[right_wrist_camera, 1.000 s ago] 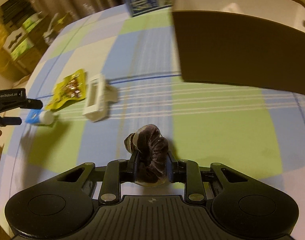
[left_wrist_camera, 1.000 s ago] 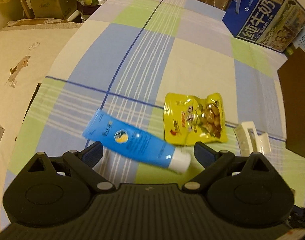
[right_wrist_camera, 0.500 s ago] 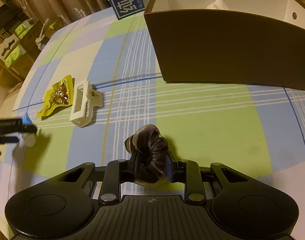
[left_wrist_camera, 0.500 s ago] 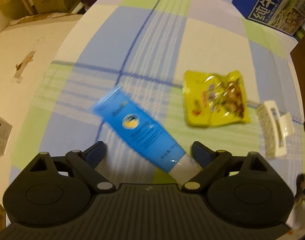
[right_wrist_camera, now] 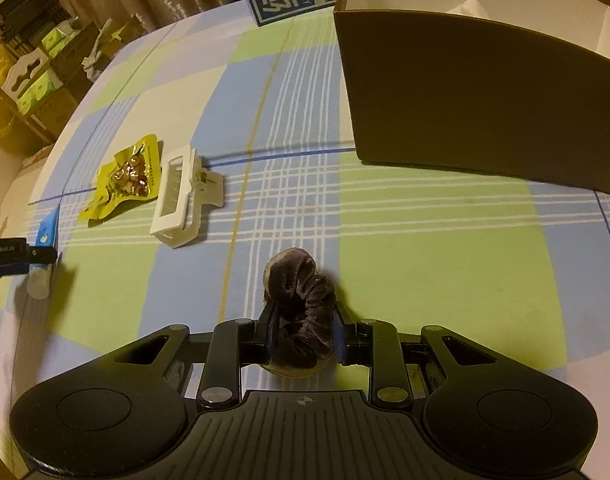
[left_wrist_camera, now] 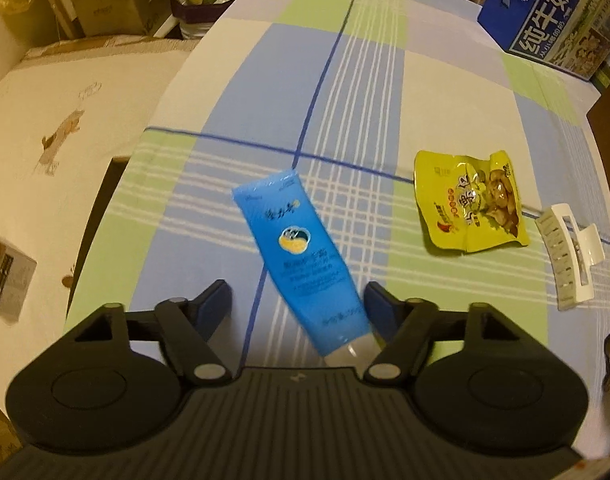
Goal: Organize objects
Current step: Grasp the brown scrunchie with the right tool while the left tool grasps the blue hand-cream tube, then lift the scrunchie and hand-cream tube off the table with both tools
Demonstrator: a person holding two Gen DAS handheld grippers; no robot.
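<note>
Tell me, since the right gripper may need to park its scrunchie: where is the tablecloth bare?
Bare cloth lies between the scrunchie, the hair claw and the brown box. Another bare stretch runs beyond the blue tube, toward the milk carton. The tube, snack packet and claw crowd together.

A blue tube (left_wrist_camera: 301, 256) with a white cap lies flat on the checked table (left_wrist_camera: 445, 92), cap end nearest the camera. To its right lies a crinkled yellow snack pouch (left_wrist_camera: 469, 204), and just beside that a white hair clip (left_wrist_camera: 565, 258) on its side. A dark velvet scrunchie (right_wrist_camera: 301, 304) is pinched upright, bunched. A brown box (right_wrist_camera: 477, 96), white inside, stands open beyond.
</note>
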